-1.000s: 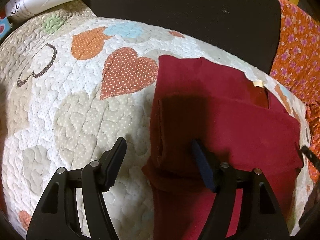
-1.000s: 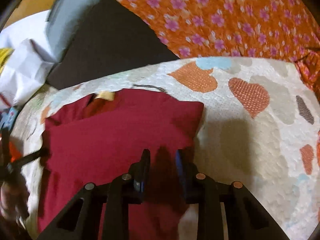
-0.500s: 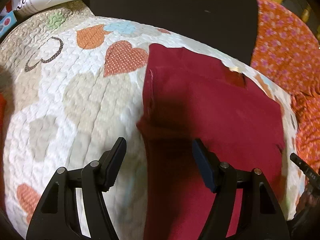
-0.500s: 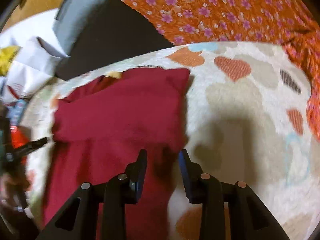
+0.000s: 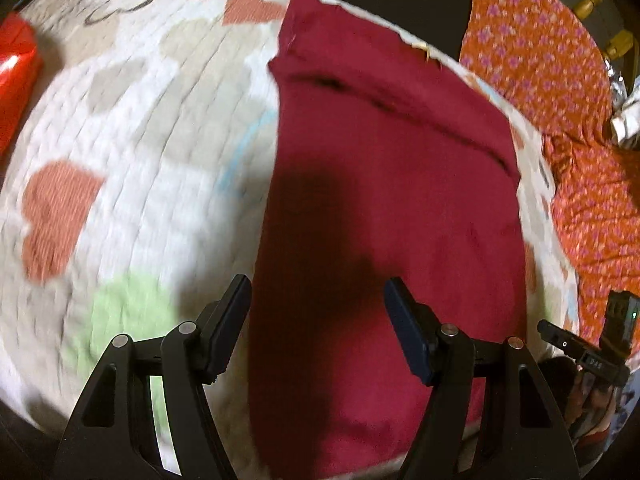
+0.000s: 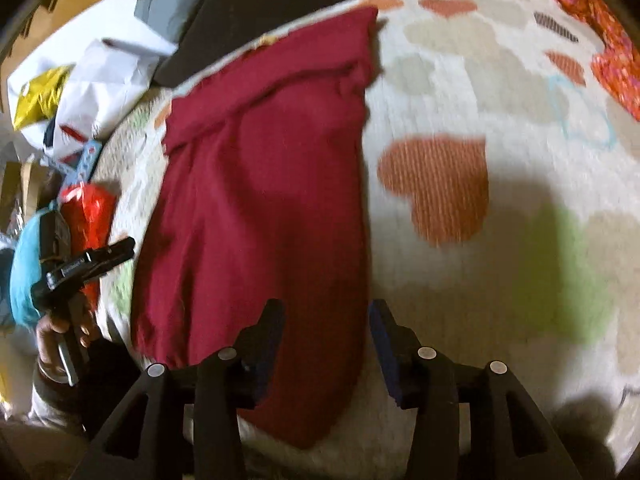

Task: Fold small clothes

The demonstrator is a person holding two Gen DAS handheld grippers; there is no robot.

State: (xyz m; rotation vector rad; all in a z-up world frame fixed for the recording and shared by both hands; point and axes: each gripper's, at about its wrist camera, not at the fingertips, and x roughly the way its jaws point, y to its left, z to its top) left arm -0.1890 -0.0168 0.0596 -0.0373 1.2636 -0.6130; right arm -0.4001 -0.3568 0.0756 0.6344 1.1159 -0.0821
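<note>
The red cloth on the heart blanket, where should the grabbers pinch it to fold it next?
Probably the near bottom hem of the red cloth, one corner per gripper, coming from the near side. It lies long and flat, with its far end already folded over.

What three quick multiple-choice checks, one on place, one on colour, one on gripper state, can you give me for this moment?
1. Where does the garment lie?
A. On the heart-patterned quilt
B. On the orange floral fabric
C. Inside a basket

2. What colour is the garment?
A. Blue
B. Dark red
C. Green

3. How do the left gripper and right gripper stand?
A. Both shut on cloth
B. Left shut, right open
C. Both open, holding nothing

Answers: 1 A, quilt shows on both sides of the cloth. 2 B, it reads dark red in both views. 3 C, a clear gap shows between each pair of fingers.
</note>
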